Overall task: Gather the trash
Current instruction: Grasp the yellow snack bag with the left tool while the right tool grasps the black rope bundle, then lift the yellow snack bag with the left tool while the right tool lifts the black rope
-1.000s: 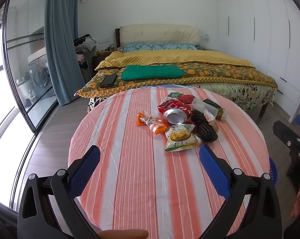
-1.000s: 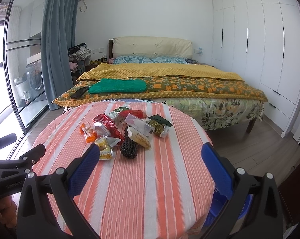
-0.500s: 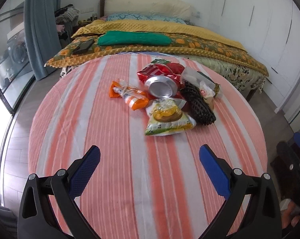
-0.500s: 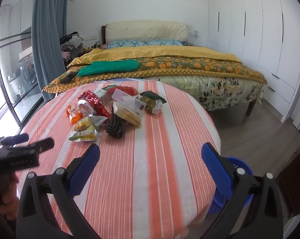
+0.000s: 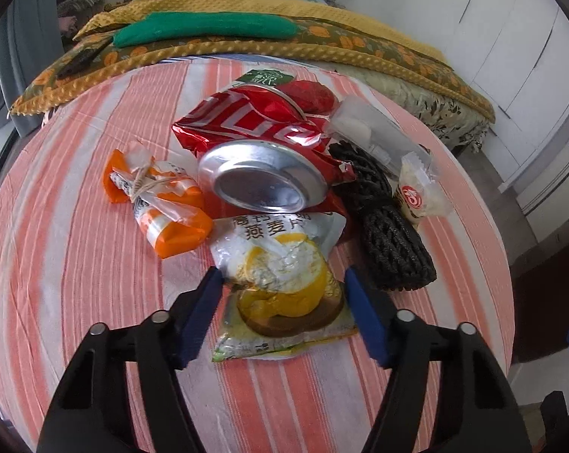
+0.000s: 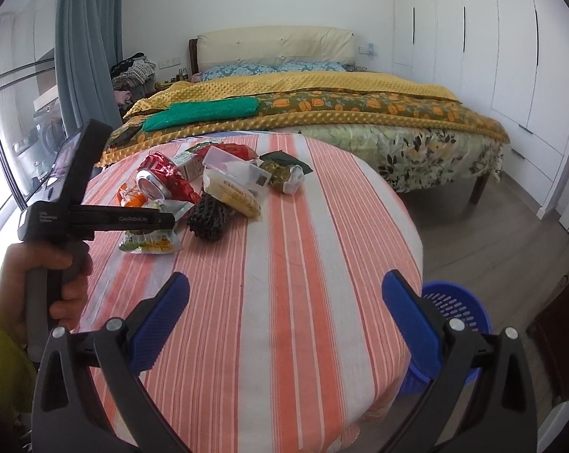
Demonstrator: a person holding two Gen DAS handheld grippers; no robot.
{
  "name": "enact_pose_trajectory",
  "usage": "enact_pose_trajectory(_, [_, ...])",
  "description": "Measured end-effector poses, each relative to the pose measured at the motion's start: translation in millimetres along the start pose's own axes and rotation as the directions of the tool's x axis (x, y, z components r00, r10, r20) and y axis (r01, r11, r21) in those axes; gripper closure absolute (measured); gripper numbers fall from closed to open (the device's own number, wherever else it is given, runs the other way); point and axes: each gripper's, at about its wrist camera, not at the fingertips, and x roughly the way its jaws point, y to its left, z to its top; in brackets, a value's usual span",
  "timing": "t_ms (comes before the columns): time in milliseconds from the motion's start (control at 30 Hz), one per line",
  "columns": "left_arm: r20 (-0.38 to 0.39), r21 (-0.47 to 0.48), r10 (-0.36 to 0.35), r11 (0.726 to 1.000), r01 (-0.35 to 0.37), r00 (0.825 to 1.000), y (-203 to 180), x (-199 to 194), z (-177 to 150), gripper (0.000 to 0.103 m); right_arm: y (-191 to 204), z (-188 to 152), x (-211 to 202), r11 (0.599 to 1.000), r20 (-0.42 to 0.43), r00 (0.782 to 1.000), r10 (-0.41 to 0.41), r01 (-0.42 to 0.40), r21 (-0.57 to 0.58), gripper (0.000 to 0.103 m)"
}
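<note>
Collection barely begun: all trash lies heaped on striped round table (image 6: pixel 284 302); blue basket (image 6: pixel 454 309) beside table, contents hidden. Left gripper (image 5: pixel 282 283) closing, straddles oat packet (image 5: pixel 280 283), nearest item: crinkled, white and yellow; contact uncertain. Right gripper (image 6: pixel 284 302) wide apart, empty. Behind packet: crushed red can (image 5: pixel 262 158).

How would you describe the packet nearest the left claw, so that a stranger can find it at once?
On the round striped table, look at the near edge of the trash pile. The oatmeal packet lies flat just below the crushed can, between the left claw's blue pads. Only it has a yellow picture and a green bottom edge.
</note>
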Motion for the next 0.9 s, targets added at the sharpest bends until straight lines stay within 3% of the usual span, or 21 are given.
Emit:
enact_pose_trajectory(67, [0.011, 0.021, -0.018, 1.0, 0.018, 1.0, -1, -7, -3, 0.057, -2, 3, 6, 1.0, -0.009, 1.0, 0.015, -0.015, 0.011, 0.005])
enact_pose_trajectory(200, [0.017, 0.019, -0.057, 0.998, 0.057, 0.998, 6, -31, -24, 0.059, -3, 11, 33, 0.993, -0.061, 0.992, 0.111, -0.108, 0.044, 0.005])
enact_pose_trajectory(300, [0.025, 0.034, -0.058, 0.998, 0.057, 0.998, 14, -54, -50, 0.059, 2, 22, 64, 0.978, -0.125, 0.972, 0.2, -0.191, 0.079, 0.007])
enact_pose_trajectory(433, [0.012, 0.021, -0.066, 0.998, 0.066, 0.998, 25, -66, -78, 0.058, 19, 43, 115, 0.94, -0.178, 0.928, 0.329, -0.304, 0.152, 0.02])
enact_pose_trajectory(500, [0.032, 0.016, -0.063, 0.998, 0.062, 0.998, 27, -69, -85, 0.057, 26, 49, 140, 0.929, -0.202, 0.914, 0.352, -0.314, 0.196, 0.024])
enact_pose_trajectory(600, [0.04, 0.016, -0.059, 0.998, 0.058, 0.997, 28, -71, -87, 0.055, 29, 53, 176, 0.912, -0.245, 0.895, 0.374, -0.307, 0.271, 0.042])
enact_pose_trajectory(633, [0.041, 0.016, -0.059, 0.998, 0.058, 0.997, 28, -71, -87, 0.055, 30, 53, 179, 0.901, -0.247, 0.884, 0.397, -0.324, 0.287, 0.059])
enact_pose_trajectory(667, [0.044, 0.016, -0.055, 0.998, 0.055, 0.998, 29, -71, -88, 0.054, 32, 52, 179, 0.891, -0.244, 0.874, 0.419, -0.345, 0.295, 0.062])
enact_pose_trajectory(733, [0.055, 0.025, -0.042, 0.999, 0.041, 0.998, 28, -73, -90, 0.048, 38, 51, 163, 0.903, -0.24, 0.88, 0.41, -0.355, 0.241, 0.063])
enact_pose_trajectory(833, [0.073, 0.029, -0.027, 0.999, 0.025, 0.997, 29, -74, -92, 0.031, 43, 41, 127, 0.913, -0.254, 0.878, 0.407, -0.379, 0.151, 0.063])
enact_pose_trajectory(900, [0.086, 0.027, -0.018, 1.0, 0.015, 0.996, 30, -73, -94, 0.024, 43, 26, 91, 0.924, -0.256, 0.888, 0.381, -0.378, 0.065, 0.063])
